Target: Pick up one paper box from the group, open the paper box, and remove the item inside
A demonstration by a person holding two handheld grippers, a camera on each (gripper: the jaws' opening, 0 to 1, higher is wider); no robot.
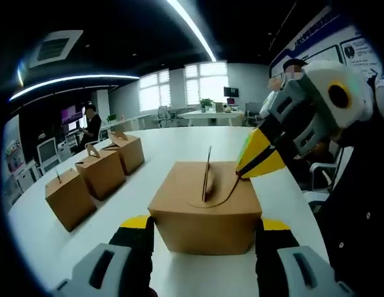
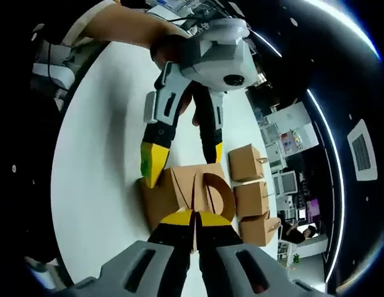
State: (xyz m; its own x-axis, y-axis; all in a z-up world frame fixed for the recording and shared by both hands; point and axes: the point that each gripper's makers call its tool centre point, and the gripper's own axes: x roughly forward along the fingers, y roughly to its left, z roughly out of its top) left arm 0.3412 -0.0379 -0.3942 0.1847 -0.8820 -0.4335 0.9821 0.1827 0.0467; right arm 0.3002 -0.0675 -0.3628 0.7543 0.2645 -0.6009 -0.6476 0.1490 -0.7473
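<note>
Left gripper view first: the left tool [image 1: 204,232] sits low on the white counter [image 1: 179,145], its two yellow-tipped jaws spread either side of the nearest paper box [image 1: 205,210], one against each side wall, gripping it by the look of things, though the contact points are tucked behind the box. The box rests on the counter, with a thin upright tab [image 1: 207,174] standing from its lid. From the right, the right tool [image 1: 261,162] reaches in at a downward slant, its yellow tips together at the edge of the curved lid flap. Off to the left, three more boxes [image 1: 99,172] stand in a row on the counter, well apart from the held one. A person [image 1: 91,124] stands by the far wall, and windows [image 1: 183,85] brighten the back of the room.

Right gripper view now: the right tool [image 2: 194,218] has its jaws pressed close, nipping the thin cardboard tab [image 2: 194,189] on top of the box [image 2: 186,193]. Opposite, the left tool [image 2: 179,158] comes down from above with a bare forearm [image 2: 117,25] behind it, jaws straddling the box. This view looks over the box top, showing the arched flap [image 2: 220,193], and the three spare boxes [image 2: 251,197] just beyond.
</note>
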